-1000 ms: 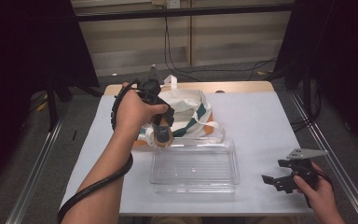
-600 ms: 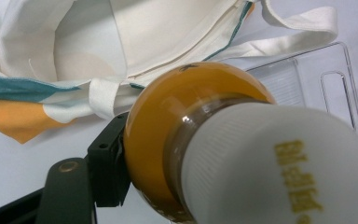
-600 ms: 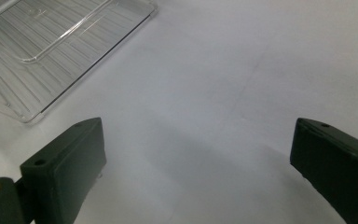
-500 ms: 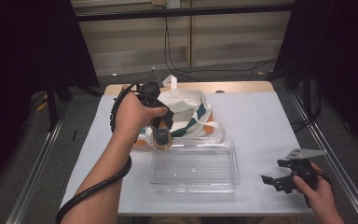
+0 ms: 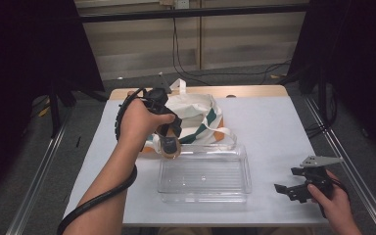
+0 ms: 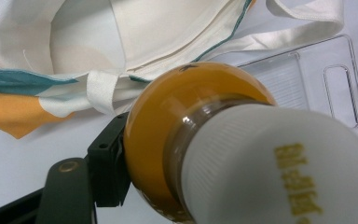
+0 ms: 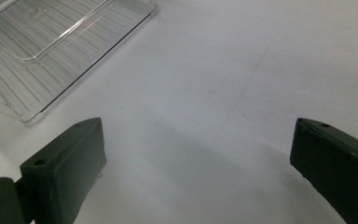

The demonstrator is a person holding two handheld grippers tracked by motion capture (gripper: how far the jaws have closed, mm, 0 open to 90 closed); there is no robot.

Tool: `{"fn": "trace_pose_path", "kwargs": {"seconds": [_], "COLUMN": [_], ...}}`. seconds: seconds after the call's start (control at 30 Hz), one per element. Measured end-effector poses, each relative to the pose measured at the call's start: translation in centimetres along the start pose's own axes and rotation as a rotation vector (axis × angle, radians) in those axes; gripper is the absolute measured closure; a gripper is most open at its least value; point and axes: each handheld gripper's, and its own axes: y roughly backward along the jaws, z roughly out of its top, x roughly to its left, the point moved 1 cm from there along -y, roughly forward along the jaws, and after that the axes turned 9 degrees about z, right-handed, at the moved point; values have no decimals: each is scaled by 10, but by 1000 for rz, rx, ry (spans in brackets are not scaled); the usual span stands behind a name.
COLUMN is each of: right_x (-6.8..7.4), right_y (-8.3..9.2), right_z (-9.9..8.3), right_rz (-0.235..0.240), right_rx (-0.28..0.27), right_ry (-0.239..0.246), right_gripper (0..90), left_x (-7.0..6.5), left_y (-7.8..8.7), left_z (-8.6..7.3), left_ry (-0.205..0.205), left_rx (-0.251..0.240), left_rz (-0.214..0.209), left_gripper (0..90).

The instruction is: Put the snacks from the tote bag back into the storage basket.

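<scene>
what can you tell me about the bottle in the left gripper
The bottle is small and round-bodied, of clear material filled with orange-yellow liquid, with a ribbed white cap that bears gold lettering. The left gripper is shut on its body, one black jaw pressing its side in the left gripper view. It hangs above the table's surface, between the cloth bag and the near edge of the clear plastic tray, cap towards the camera.

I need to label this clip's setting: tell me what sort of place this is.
Probably a lab recording station, not a home: a white table between metal rails, dark curtains at both sides, and cables trailing over the floor behind.
</scene>
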Motion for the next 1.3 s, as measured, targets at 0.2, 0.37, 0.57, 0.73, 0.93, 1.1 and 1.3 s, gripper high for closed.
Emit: {"fn": "trace_pose_path", "kwargs": {"seconds": [0.2, 0.37, 0.57, 0.73, 0.93, 1.1, 1.3], "right_x": [0, 0, 1, 0, 0, 0, 0], "right_y": [0, -1, -1, -1, -1, -1, -1], "right_z": [0, 0, 0, 0, 0, 0, 0], "right_rz": [-1, -1, -2, -3, -2, -2, 0], "right_rx": [2, 1, 4, 7, 8, 7, 11], "right_ry": [2, 0, 1, 1, 1, 3, 5], "right_gripper": [29, 29, 29, 29, 29, 29, 29], "left_x": [-1, -2, -2, -1, -2, -1, -1], "left_y": [-1, 0, -4, -9, -15, -18, -20], "left_z": [-1, -3, -5, -4, -4, -4, -5], "left_ry": [-2, -5, -3, -6, -13, -3, 8], "left_rx": [-3, 2, 9, 16, 27, 30, 29], "left_rz": [-5, -11, -13, -11, -7, -5, -14], "left_gripper": [303, 303, 303, 303, 303, 302, 303]}}
